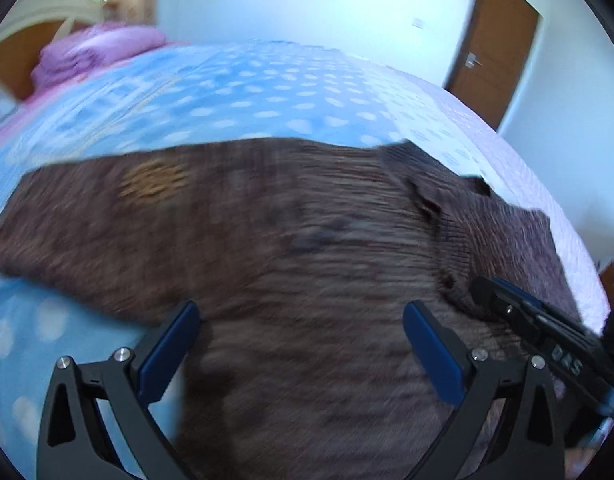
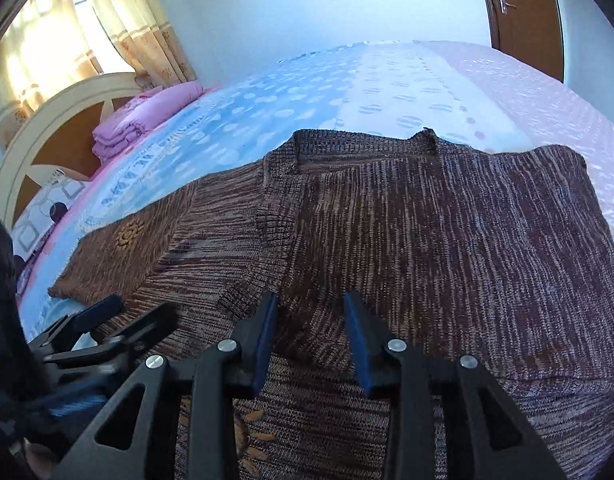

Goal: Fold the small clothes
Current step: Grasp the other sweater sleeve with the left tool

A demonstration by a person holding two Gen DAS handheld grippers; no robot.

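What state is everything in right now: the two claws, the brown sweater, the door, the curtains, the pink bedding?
Left gripper: open, over the sweater, gripping nothing.
Right gripper: open, over the sweater, gripping nothing.
Brown knit sweater: spread flat on the bed, one sleeve stretched sideways.
Door: closed.
Curtains: drawn, sunlit.
Pink quilt: folded, stacked by the headboard.
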